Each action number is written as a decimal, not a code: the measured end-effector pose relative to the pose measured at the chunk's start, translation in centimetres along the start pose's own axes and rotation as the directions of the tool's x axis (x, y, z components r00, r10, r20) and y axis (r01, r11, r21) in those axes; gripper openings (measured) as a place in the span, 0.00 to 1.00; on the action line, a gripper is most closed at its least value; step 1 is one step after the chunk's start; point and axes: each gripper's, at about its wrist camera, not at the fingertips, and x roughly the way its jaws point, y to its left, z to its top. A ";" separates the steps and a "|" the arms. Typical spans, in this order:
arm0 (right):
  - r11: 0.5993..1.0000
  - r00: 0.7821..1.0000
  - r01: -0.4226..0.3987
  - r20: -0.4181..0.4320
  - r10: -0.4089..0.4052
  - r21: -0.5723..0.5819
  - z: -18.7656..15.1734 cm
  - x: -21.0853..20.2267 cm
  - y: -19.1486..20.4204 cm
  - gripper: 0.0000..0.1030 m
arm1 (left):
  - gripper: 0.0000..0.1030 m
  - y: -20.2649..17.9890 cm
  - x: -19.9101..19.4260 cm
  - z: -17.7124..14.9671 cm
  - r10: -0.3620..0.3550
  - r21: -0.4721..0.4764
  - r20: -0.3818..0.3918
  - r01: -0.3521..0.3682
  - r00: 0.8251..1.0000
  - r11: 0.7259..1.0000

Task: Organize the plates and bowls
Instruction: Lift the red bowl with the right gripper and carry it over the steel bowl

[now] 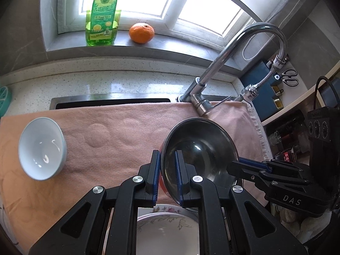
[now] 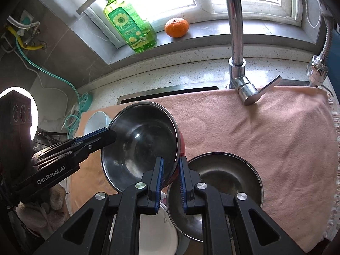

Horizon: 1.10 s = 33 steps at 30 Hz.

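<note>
I held a steel bowl with a red outside (image 1: 199, 148) between both my tongs, tilted so its dark shiny inside faced the cameras. In the left wrist view my left gripper (image 1: 166, 177) sat at lower centre, its blue-padded fingers clenched on the bowl's near rim, one pad outside against the red wall and one inside. My right gripper (image 1: 244, 165) came in from the right edge of that frame and met the bowl's right rim; in the right wrist view the same gripper (image 2: 171, 182) stood at lower centre with the bowl's rim pinched between its two pads, and the left gripper reached in from the left edge onto the bowl's upper left rim. The bowl hung over a pink towel (image 1: 119, 131) spread across the sink. A white ceramic bowl with a pale blue outside (image 1: 41, 148) lay tipped on the towel at the left of the left wrist view, well apart from the steel bowl. A second plain steel bowl (image 2: 218, 182) rested at lower right of centre in the right wrist view, just beside my right fingers. White plates with a floral rim (image 1: 167, 223) lay at the bottom of the left wrist view, under my fingers. On the windowsill at the top stood a green bottle of dish soap (image 1: 103, 14) and, near it, an orange (image 1: 141, 33). A chrome tap (image 1: 240, 51) arched across the upper right.
</note>
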 end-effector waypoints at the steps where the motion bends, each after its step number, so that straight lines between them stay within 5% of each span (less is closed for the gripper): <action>1: 1.000 1.000 0.003 -0.001 -0.003 0.002 -0.3 -0.2 -0.3 0.13 | 0.12 -0.4 0.1 -0.1 -0.004 0.004 -0.002 0.004 1.000 1.000; 16: 0.996 0.996 0.084 -0.012 -0.084 -0.014 -3.2 -2.5 -3.8 0.13 | 0.12 -4.5 2.4 -2.2 -0.051 0.054 -0.067 0.055 0.996 0.997; 33: 0.985 0.981 0.172 -0.090 -0.170 0.006 -5.7 0.5 -7.2 0.13 | 0.12 -5.9 6.3 -4.5 -0.020 0.115 -0.169 0.040 0.985 0.993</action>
